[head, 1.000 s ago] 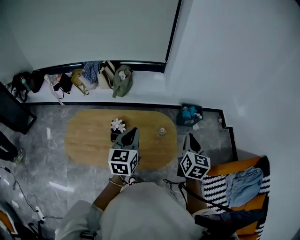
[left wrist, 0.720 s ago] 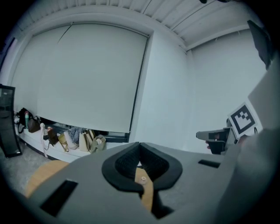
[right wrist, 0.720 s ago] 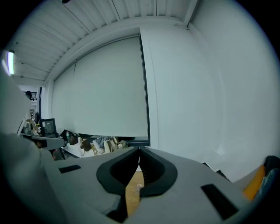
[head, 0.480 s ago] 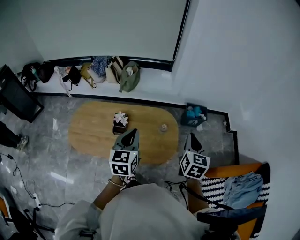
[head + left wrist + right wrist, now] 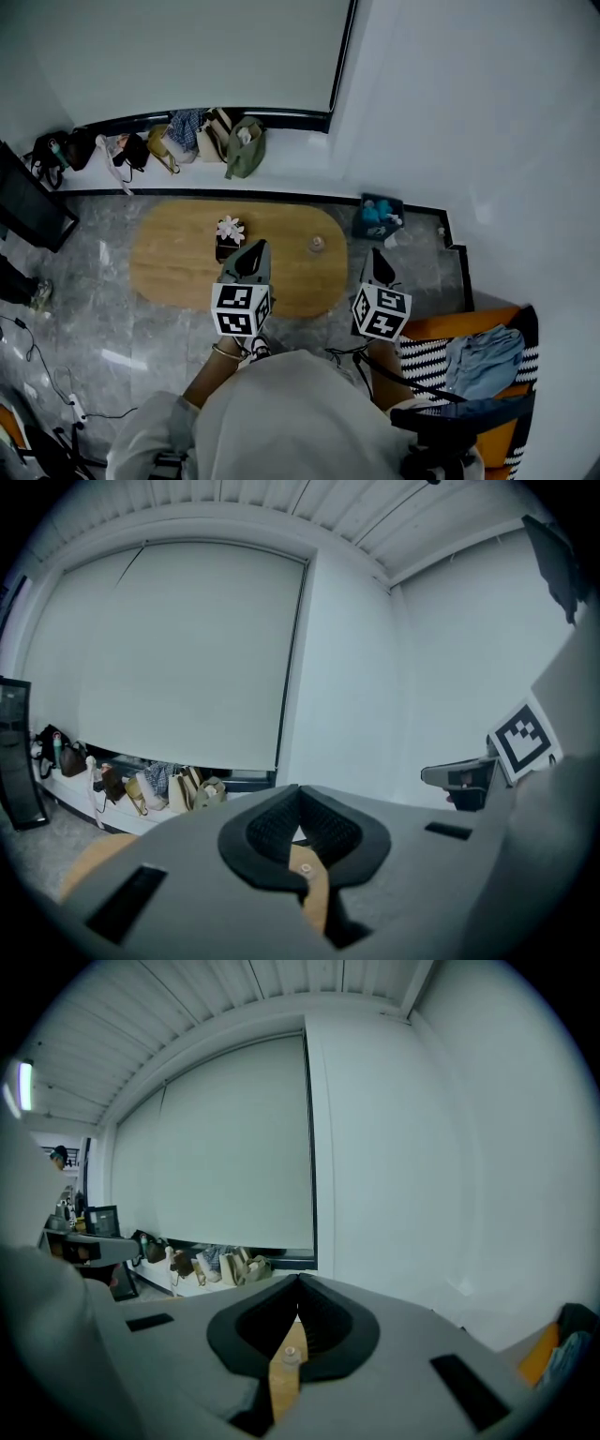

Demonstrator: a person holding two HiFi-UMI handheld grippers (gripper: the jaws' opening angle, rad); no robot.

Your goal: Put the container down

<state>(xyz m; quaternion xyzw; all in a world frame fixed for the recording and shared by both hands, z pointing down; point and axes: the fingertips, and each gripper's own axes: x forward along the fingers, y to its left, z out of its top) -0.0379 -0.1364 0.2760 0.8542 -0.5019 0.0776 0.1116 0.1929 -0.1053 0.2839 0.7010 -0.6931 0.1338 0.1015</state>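
A small pale container (image 5: 317, 244) stands on the oval wooden table (image 5: 178, 267), right of a dark box topped with a white flower (image 5: 228, 234). Seen from the head view, my left gripper (image 5: 251, 247) hangs over the table's near edge, shut and empty. The right gripper (image 5: 377, 255) is off the table's right end, also shut with nothing in it. Through the left gripper's (image 5: 299, 791) shut jaws the container (image 5: 305, 866) shows on the wood below. In the right gripper view, the same container (image 5: 292, 1355) shows beyond the gripper's (image 5: 299, 1283) shut tips.
Several bags (image 5: 225, 141) line the ledge under the blind. A dark bin with blue contents (image 5: 379, 218) sits on the floor right of the table. An orange chair with a striped cushion and jeans (image 5: 483, 361) is at lower right. A dark screen (image 5: 28, 211) stands at left.
The head view has swung a little, so the table sits slightly further left. Both grippers stay shut and empty in nearly the same place. The container has not moved.
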